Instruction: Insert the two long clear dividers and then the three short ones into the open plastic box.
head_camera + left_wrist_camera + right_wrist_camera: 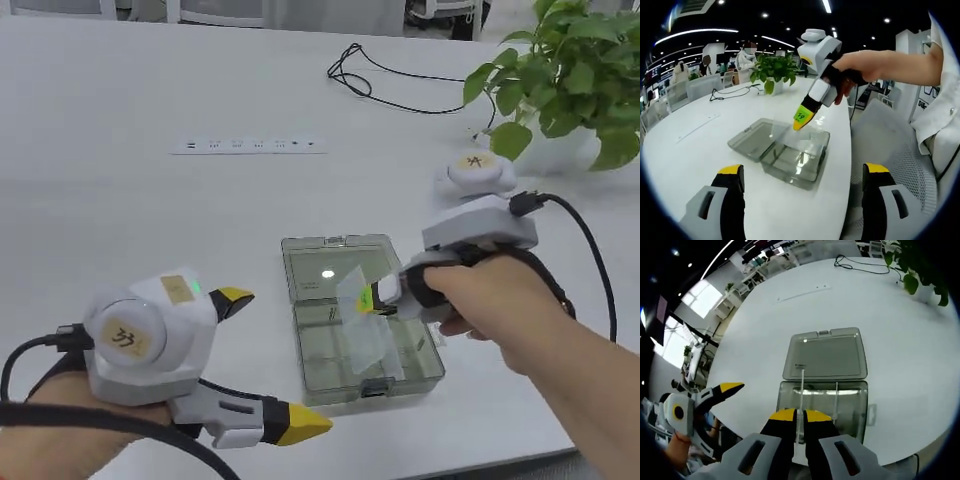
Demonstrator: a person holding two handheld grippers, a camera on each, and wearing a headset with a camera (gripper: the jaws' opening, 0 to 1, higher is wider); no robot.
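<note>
Between the pinched jaws of the right gripper [800,416] stands a clear divider [801,387], low over the open plastic box [303,350] just ahead. The left gripper [272,360] hangs wide beside the box. I judge a divider is being inserted; next it needs aligning with the slots, then a gentle push down.

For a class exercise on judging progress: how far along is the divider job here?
Done: the plastic box lies open, lid flat. In hand: the right gripper is shut on a clear divider held over the base, not yet seated. The left gripper is open, empty. Left: seating this one and the rest; how many already sit inside I cannot tell.
</note>
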